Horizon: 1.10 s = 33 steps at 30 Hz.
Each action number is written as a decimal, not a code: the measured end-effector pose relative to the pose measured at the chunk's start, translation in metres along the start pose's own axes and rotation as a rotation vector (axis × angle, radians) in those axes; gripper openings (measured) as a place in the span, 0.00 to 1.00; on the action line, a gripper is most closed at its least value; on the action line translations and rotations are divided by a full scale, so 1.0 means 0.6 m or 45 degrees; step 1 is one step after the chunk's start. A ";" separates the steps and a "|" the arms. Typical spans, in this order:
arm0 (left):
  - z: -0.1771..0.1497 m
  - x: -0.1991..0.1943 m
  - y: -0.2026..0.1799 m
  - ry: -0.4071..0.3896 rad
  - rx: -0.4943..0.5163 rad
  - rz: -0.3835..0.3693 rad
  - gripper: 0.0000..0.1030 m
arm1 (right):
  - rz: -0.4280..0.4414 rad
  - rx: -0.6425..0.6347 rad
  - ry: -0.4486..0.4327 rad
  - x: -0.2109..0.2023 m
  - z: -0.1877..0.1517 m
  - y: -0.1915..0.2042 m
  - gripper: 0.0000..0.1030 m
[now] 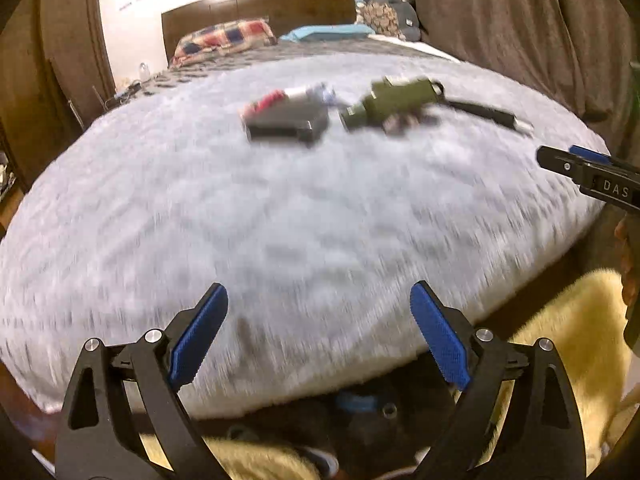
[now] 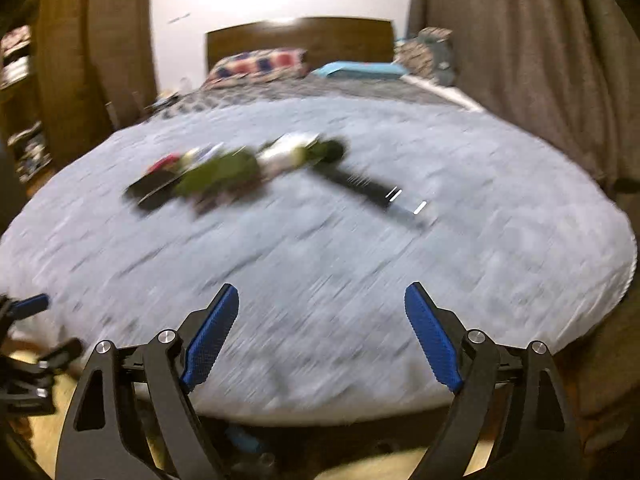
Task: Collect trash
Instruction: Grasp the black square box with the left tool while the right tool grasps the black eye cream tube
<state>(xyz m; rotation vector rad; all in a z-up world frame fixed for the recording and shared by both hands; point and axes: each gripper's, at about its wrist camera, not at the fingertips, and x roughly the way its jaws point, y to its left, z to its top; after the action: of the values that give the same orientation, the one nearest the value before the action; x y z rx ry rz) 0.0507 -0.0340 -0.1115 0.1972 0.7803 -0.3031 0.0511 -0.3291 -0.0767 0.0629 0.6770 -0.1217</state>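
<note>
A small heap of items lies mid-bed on a grey furry blanket (image 1: 280, 220): a black box (image 1: 286, 126), a red and white wrapper (image 1: 288, 98) behind it, an olive green object (image 1: 390, 102) and a long black handled thing (image 1: 486, 114). They also show, blurred, in the right wrist view: the black box (image 2: 154, 192), the green object (image 2: 224, 172) and the black handled thing (image 2: 360, 186). My left gripper (image 1: 319, 300) is open and empty over the blanket's near edge. My right gripper (image 2: 322, 300) is open and empty too, and shows at the right in the left wrist view (image 1: 560, 160).
A wooden headboard (image 1: 260, 6) with a checked pillow (image 1: 224, 40) and a blue one (image 1: 324, 32) is at the far end. Brown curtains (image 1: 520, 28) hang on the right. A yellow fleece (image 1: 572, 336) lies below the bed's near right corner. Cluttered shelves (image 2: 20, 92) stand left.
</note>
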 end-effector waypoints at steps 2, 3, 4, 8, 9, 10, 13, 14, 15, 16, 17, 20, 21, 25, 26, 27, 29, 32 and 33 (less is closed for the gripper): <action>0.034 0.020 0.008 -0.014 -0.027 0.004 0.85 | -0.055 -0.002 -0.022 0.009 0.019 -0.012 0.83; 0.043 0.035 0.015 -0.020 -0.040 -0.002 0.85 | -0.069 -0.003 -0.030 0.016 0.026 -0.017 0.83; 0.053 0.045 0.023 -0.024 -0.050 -0.002 0.85 | -0.081 -0.004 -0.037 0.021 0.027 -0.015 0.83; 0.120 0.090 0.032 -0.049 -0.039 0.020 0.85 | -0.098 -0.022 -0.006 0.060 0.054 -0.032 0.83; 0.135 0.104 0.035 -0.047 -0.026 0.040 0.85 | -0.099 -0.040 0.012 0.072 0.060 -0.034 0.83; 0.139 0.114 0.037 -0.044 -0.015 0.048 0.85 | -0.097 -0.062 0.029 0.085 0.065 -0.032 0.83; 0.161 0.156 0.045 0.003 0.029 0.079 0.87 | -0.107 -0.096 0.055 0.113 0.071 -0.022 0.83; 0.167 0.171 0.047 0.018 0.037 0.093 0.87 | -0.102 -0.101 0.069 0.125 0.074 -0.021 0.83; 0.172 0.184 0.048 0.035 0.039 0.094 0.87 | -0.090 -0.104 0.085 0.136 0.074 -0.018 0.83; 0.174 0.191 0.048 0.045 0.039 0.090 0.87 | -0.076 -0.108 0.102 0.146 0.077 -0.016 0.83; 0.180 0.204 0.049 0.058 0.033 0.075 0.87 | -0.069 -0.118 0.119 0.158 0.077 -0.013 0.83; 0.193 0.218 0.053 0.071 0.010 0.045 0.87 | -0.074 -0.150 0.154 0.187 0.079 -0.003 0.83; 0.199 0.223 0.054 0.073 0.002 0.032 0.87 | -0.062 -0.150 0.161 0.195 0.081 0.000 0.82; 0.218 0.245 0.058 0.101 -0.023 -0.025 0.77 | 0.001 -0.125 0.164 0.211 0.088 0.006 0.72; 0.222 0.251 0.059 0.113 -0.030 -0.036 0.75 | 0.022 -0.115 0.170 0.216 0.090 0.008 0.66; 0.225 0.256 0.060 0.119 -0.037 -0.037 0.72 | 0.028 -0.116 0.173 0.218 0.091 0.010 0.60; 0.225 0.256 0.059 0.118 -0.047 -0.038 0.70 | 0.032 -0.125 0.176 0.220 0.090 0.017 0.53; 0.220 0.251 0.061 0.107 -0.060 -0.041 0.69 | 0.066 -0.102 0.176 0.214 0.084 0.019 0.35; 0.216 0.247 0.062 0.102 -0.067 -0.039 0.69 | 0.071 -0.090 0.177 0.211 0.082 0.019 0.30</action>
<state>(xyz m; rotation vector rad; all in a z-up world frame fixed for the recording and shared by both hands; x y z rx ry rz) 0.2484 -0.0652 -0.1251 0.1487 0.8700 -0.3052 0.1813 -0.3341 -0.1177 0.0226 0.8174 -0.0395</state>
